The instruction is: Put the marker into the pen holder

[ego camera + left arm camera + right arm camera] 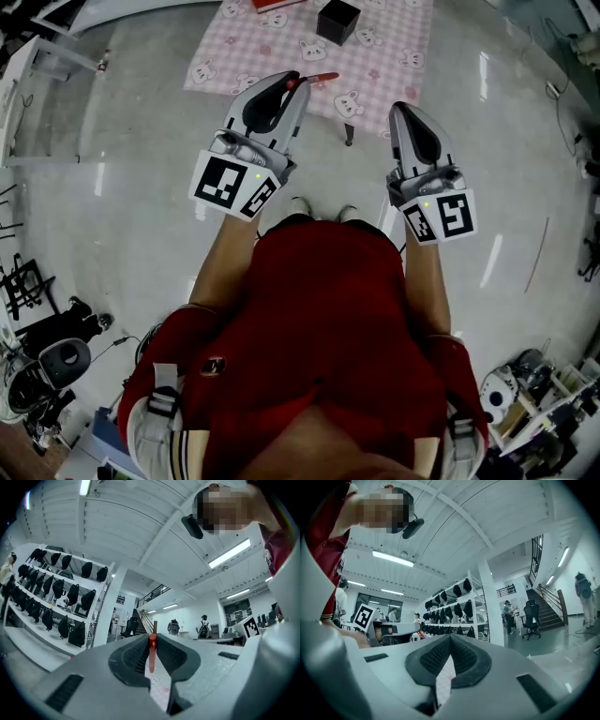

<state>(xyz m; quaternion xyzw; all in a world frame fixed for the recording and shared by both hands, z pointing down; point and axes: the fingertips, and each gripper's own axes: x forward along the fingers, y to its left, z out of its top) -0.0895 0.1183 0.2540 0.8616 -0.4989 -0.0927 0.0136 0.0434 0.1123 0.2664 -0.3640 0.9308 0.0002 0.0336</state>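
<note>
Left gripper (292, 82): jaws clamped on red marker (152, 652), above the near edge of the pink cloth (234, 56). Right gripper (403, 111): jaws pressed together, nothing between. Black pen holder (337, 21): far side of cloth.

No lettering, number, brand or sign is legible in any view; anything printed is too small.
</note>
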